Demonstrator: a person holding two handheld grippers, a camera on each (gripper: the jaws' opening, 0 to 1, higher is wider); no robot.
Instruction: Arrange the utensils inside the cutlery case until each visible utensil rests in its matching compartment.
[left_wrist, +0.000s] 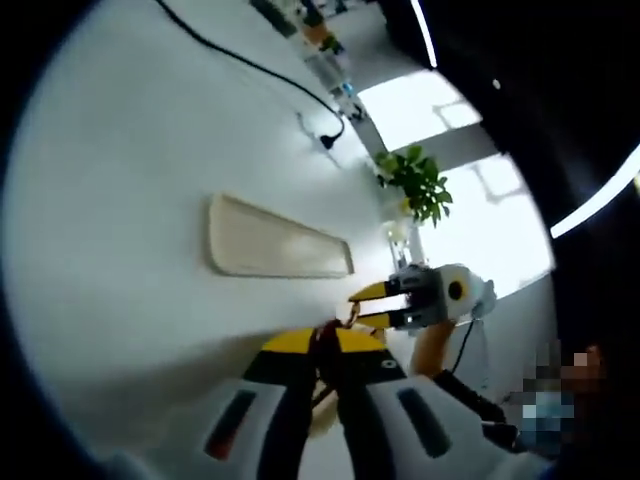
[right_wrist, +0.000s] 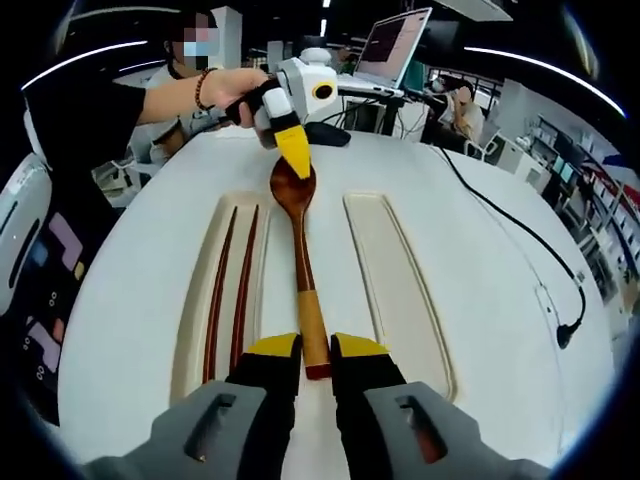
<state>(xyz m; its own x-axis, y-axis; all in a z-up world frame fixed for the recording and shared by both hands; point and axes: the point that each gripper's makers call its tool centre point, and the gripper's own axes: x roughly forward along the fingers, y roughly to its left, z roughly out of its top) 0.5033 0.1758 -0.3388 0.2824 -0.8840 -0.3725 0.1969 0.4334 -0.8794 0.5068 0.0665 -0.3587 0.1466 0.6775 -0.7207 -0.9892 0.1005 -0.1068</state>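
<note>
I'm looking across a white round table (right_wrist: 520, 300) with a black cable (right_wrist: 520, 235) trailing over it to a plug near the edge. Beyond it sits an open laptop (right_wrist: 395, 48) on a desk, with shelving off to one side. Long ceiling light strips (right_wrist: 520, 58) glow against a dark ceiling. In the left gripper view, a leafy potted plant (left_wrist: 418, 185) stands by bright windows (left_wrist: 420, 105).
</note>
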